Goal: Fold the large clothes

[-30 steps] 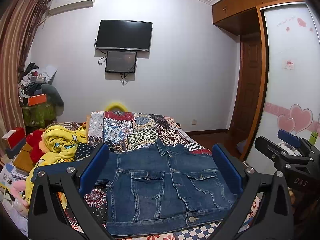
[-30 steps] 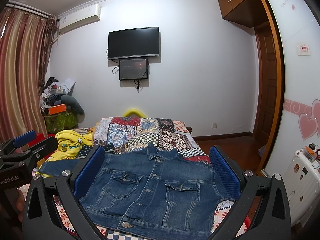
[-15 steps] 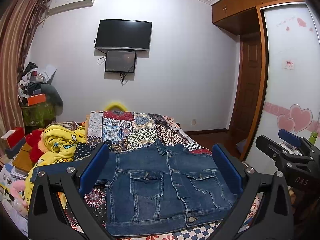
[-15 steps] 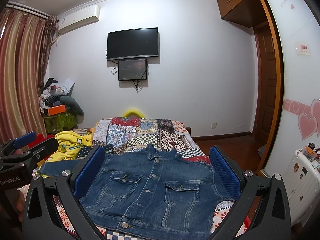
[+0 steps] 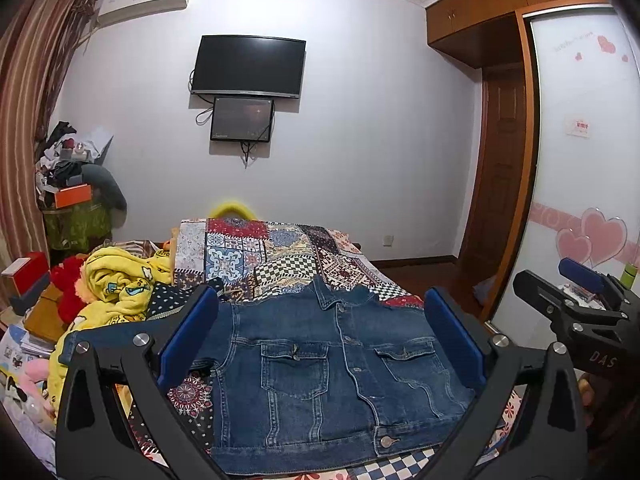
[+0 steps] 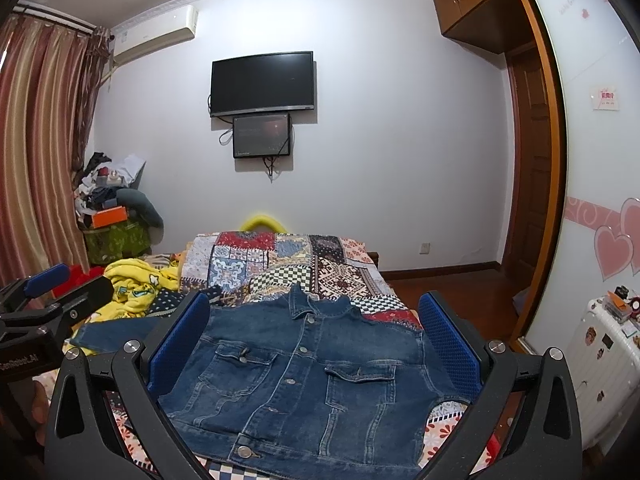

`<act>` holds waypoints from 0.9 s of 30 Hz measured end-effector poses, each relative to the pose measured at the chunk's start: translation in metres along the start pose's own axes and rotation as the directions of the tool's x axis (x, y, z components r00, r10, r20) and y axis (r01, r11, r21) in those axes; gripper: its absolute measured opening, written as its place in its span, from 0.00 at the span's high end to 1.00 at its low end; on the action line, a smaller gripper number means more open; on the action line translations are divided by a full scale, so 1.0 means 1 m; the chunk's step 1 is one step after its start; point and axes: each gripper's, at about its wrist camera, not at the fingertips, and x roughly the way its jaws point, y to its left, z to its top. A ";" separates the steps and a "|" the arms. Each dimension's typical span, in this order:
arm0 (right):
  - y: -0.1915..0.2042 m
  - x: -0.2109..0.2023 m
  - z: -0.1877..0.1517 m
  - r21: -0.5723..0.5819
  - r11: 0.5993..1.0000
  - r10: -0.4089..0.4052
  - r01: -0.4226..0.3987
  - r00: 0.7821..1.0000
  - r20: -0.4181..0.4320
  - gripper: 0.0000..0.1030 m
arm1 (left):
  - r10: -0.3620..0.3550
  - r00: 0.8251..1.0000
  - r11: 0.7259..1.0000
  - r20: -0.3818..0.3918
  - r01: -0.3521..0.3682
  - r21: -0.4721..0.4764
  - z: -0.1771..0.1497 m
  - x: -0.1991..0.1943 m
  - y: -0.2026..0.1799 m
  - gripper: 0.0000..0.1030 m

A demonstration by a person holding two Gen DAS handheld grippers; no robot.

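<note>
I held both grippers level and side by side, jaws spread wide and gripping nothing. The left gripper [image 5: 320, 344] showed its blue pads [image 5: 188, 336] well apart; the right gripper [image 6: 316, 340] matched it, blue pads [image 6: 448, 340] equally parted.

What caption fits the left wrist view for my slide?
Open left gripper hovers over a denim jacket spread front-up on the quilt, right gripper open alongside.

denim jacket [image 5: 320, 364] flat on bed [image 5: 280, 252], sleeve possibly folded
</note>
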 end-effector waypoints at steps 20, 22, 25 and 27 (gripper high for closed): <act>0.009 0.097 -0.010 -0.054 0.998 0.006 -0.015 0.987 -0.161 0.00 | 0.190 0.978 0.975 -0.080 -0.198 -0.104 -0.009 0.089 0.131 0.00; 0.010 0.113 -0.013 -0.059 0.998 0.002 -0.013 0.982 -0.190 0.00 | 0.216 0.970 0.966 -0.110 -0.229 -0.122 -0.020 0.099 0.158 0.00; 0.012 0.135 -0.018 -0.080 0.997 -0.003 -0.016 0.972 -0.235 0.00 | 0.267 0.956 0.943 -0.125 -0.286 -0.172 -0.039 0.109 0.201 0.00; 0.013 0.150 -0.021 -0.086 0.996 0.007 -0.031 0.964 -0.265 0.00 | 0.281 0.941 0.930 -0.189 -0.315 -0.189 -0.054 0.117 0.225 0.00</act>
